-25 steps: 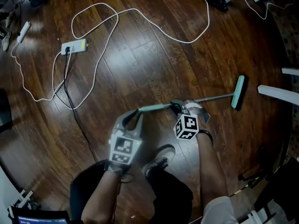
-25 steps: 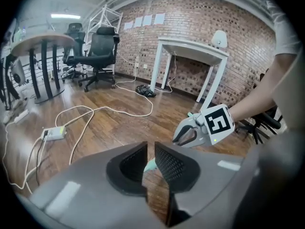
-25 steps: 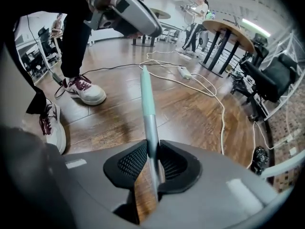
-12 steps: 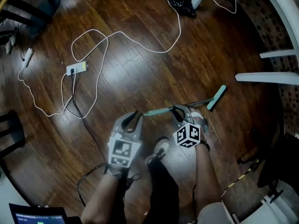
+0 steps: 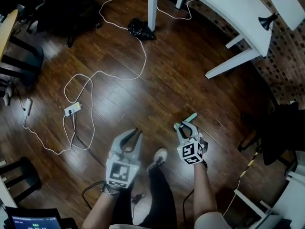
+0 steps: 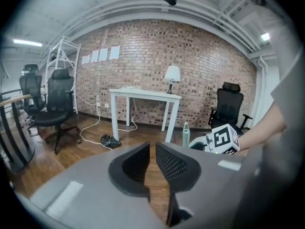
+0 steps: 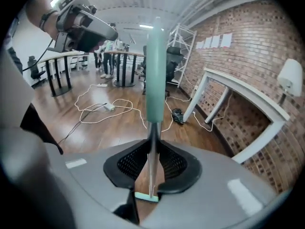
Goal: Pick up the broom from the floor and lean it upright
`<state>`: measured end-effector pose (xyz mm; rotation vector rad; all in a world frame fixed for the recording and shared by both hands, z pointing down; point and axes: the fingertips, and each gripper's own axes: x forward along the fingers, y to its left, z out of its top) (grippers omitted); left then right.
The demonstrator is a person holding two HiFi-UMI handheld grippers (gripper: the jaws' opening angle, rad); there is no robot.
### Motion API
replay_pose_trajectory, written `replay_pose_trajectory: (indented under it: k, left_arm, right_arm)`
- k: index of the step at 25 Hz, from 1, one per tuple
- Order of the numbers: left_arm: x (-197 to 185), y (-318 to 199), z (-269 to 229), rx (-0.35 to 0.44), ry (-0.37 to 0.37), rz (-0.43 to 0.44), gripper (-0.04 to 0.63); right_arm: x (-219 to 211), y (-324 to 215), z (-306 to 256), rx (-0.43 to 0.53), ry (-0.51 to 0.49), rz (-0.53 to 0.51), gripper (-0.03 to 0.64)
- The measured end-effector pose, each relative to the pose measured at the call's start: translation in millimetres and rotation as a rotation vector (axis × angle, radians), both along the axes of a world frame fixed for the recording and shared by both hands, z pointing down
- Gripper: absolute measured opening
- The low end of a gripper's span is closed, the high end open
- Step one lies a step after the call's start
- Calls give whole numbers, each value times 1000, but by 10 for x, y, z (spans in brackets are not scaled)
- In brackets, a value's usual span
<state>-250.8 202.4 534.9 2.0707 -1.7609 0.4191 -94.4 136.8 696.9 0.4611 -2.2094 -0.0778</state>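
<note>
The broom stands nearly upright in my right gripper point(image 5: 185, 126). From the head view only its green handle end point(image 5: 191, 117) shows, poking past the jaws. In the right gripper view the thin metal shaft point(image 7: 151, 168) runs between the pads, the green grip point(image 7: 155, 75) rises above them, and the green broom head point(image 7: 147, 197) shows far below. The right gripper point(image 7: 151, 163) is closing on the shaft. My left gripper point(image 5: 137, 132) hangs beside it to the left, apart from the broom. Its jaws point(image 6: 152, 161) stand a thin slit apart with nothing between them.
A white table point(image 5: 228, 4) with a lamp point(image 5: 267, 19) stands ahead by the brick wall. A black bag point(image 5: 141, 28) lies at its leg. A white cable point(image 5: 119, 75) and a power strip point(image 5: 73, 109) lie on the wood floor at left. Black chair point(image 5: 281, 128) at right; my shoe point(image 5: 158, 157) below.
Both grippers have risen. The broom swung from lying flat on the floor to nearly upright in the right gripper. The left gripper came away from the handle end.
</note>
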Motion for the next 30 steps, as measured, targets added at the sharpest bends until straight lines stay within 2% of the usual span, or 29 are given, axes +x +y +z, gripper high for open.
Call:
replay_pose_trajectory:
  k: [6,11,14,16,21,25,30]
  left_arm:
    - [620,-174,-719,69,-25,171,35]
    - [1024,-111,-1236,105,-45,277,35]
    - [1192,-36,-1499,120,-39,316,35]
    - [1298,24,-1655,127,-19,330,35]
    - [1518,142,-1876,141,-41,403,35]
    - [1663,141,-1846,132,-47,429,35]
    - [1871,-119,-1631,101,-79,435,35]
  right_arm:
    - [758,223,-585,-24,-62,231,94]
    - [1265,359,-1255,-31,-227,501,92]
    - [1445,451,-1708,-14,-311,622,92]
    - [1537,528,-2003,7,-349,674,92]
    - [1840,695,-2547,73,-396,782,91]
    - [2151,793,-2609,99,-395,855,91]
    - [2377,623,-2582,113,-421,891,91]
